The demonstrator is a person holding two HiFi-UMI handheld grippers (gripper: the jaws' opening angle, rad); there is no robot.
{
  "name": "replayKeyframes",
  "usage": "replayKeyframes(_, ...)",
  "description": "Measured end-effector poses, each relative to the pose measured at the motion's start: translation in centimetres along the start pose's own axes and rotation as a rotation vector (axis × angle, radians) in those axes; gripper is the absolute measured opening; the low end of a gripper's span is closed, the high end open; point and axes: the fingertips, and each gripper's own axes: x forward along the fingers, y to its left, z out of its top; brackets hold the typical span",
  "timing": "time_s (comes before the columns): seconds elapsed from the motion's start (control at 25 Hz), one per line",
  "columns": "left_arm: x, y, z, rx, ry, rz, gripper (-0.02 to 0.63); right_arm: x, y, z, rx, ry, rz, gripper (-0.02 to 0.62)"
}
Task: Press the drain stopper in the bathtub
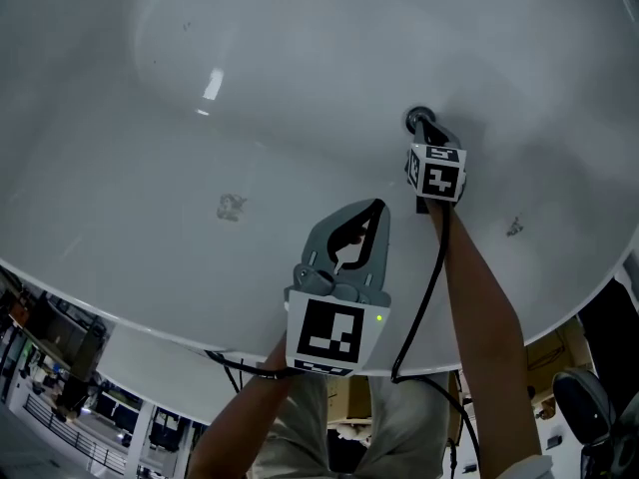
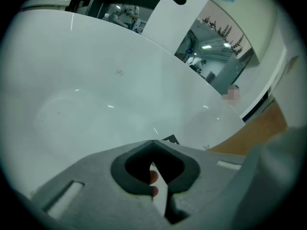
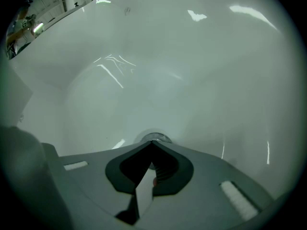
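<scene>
Currently the bathtub (image 1: pixel 200 218) reads as a smooth, glossy white basin with rounded walls and soft light reflections; two small scuff marks (image 1: pixel 232 206) show on its floor. Drain stopper (image 1: pixel 417 119): round, metallic, low in the tub floor, at the far right in the head view. Right claw (image 1: pixel 424 124) has its grey jaws pressed together with nothing between them, tips at the stopper's edge; contact cannot be confirmed. Its marker cube (image 1: pixel 436 171) sits just behind. Left claw (image 1: pixel 376 206), matte grey plastic, is likewise pressed together and empty, hovering above the tub floor, well apart from the stopper.
</scene>
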Motion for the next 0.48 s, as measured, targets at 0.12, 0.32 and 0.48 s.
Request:
replayKeyframes(0.12,-0.8,-0.2,0.8,0.004,-0.018,0.005,-0.002,-1.3,-0.3,1.9,-0.005,-0.028,-0.001,0.003)
replayKeyframes(0.32,-3.1,-1.3,2.3,0.018,-0.043,0.004,-0.002,-5.1,0.3,4.1,-0.031,-0.061,0.014,0.003)
replayKeyframes(0.48,-5.9,-2.7,3.9,0.033,-0.04,-0.002,-0.002,-9.7,1.4,4.4,-0.035,-0.054,0.033,0.003)
